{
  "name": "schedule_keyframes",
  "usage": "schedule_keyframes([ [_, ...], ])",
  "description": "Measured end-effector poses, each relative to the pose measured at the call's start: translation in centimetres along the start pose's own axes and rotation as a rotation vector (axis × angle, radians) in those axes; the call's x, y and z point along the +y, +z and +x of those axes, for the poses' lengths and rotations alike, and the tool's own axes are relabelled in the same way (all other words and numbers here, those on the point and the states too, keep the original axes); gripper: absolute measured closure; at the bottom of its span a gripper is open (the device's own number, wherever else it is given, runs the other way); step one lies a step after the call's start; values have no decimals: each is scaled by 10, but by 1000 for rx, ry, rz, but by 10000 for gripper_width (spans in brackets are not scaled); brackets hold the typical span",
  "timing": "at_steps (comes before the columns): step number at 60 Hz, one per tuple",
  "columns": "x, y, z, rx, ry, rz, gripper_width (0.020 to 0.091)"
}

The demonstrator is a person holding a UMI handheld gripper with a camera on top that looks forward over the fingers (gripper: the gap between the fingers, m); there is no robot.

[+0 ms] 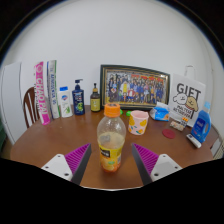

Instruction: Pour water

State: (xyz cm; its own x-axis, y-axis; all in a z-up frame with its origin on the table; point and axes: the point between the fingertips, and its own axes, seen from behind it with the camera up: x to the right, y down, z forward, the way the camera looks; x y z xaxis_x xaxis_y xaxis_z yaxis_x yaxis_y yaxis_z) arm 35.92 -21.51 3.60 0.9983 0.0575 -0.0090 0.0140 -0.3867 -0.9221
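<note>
A clear plastic bottle with an orange cap and an orange-yellow label stands upright on the brown wooden table. It stands between my two fingers, whose purple pads show at either side, with a gap on each side. My gripper is open around the bottle's lower part. A pale yellow cup with a pink band stands just beyond the bottle, to its right.
Along the back wall stand a framed group photo, a dark blue pump bottle, a white bottle, a small dark bottle and pink boxes. A white "GIFT" bag, a blue object and small tubs sit right.
</note>
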Motion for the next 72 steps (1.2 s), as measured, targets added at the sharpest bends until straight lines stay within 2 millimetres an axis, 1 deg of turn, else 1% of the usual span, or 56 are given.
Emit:
schedule_keyframes([
  [4,7,25,-2,21,17,3,323],
  [7,14,41,-1,34,31,4,387],
  [11,19,55,1,48,43,11,480],
  [13,19,60,1,51,38,21,545],
  [14,18,61,-1,44,36,28,569],
  [16,16,63,-4,33,31,40,651],
  [18,14,63,-4,31,18,49,677],
  [19,15,64,-3,32,8,52,697],
  [20,14,65,-7,35,1,51,724],
  [22,14,65,-7,33,-12,51,738],
  [23,14,64,-7,35,-18,49,786],
  [24,14,64,-7,38,-20,47,802],
  [27,13,63,-10,40,-28,39,848],
  [32,4,61,-20,20,-47,30,848],
  [35,-10,60,-28,-2,-41,32,849],
  [38,-29,59,-35,-30,-7,50,849],
  [44,-85,63,-53,-109,146,95,849],
  [47,-117,68,-64,-163,272,121,851],
  [52,-167,78,-71,-298,537,139,851],
  [56,-201,87,-79,-407,769,142,852],
  [60,-221,104,-71,-507,988,134,851],
  [64,-236,121,-57,-576,1209,126,852],
  [65,-240,118,-55,-584,1271,120,851],
  [66,-239,128,-51,-596,1321,116,851],
  [69,-238,144,-37,-623,1468,103,851],
  [72,-231,159,-25,-633,1593,89,852],
])
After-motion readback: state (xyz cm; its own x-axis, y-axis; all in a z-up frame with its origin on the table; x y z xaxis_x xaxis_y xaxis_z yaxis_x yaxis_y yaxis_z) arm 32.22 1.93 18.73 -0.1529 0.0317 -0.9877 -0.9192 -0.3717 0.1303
